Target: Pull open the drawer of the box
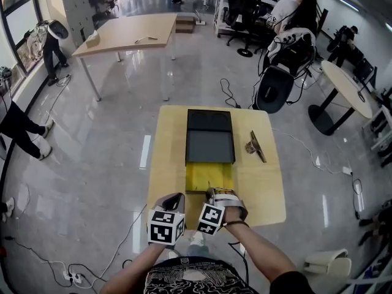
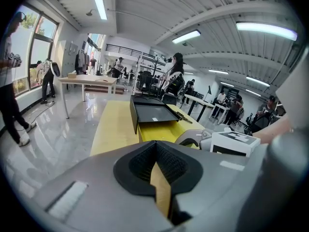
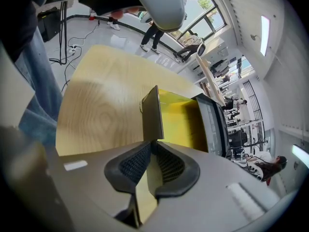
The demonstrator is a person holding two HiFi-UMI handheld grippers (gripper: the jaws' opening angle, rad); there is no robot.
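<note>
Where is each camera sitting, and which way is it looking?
Head view: on the person's head, looking steeply down at the table, box and open yellow drawer; both forearms, left gripper and right gripper show.
Left gripper view: on the left gripper, facing along the table to the box; its closed, empty jaws show.
Right gripper view: on the right gripper, facing the drawer; its jaws clamp the drawer's front.
Shared: all three see box and drawer.
</note>
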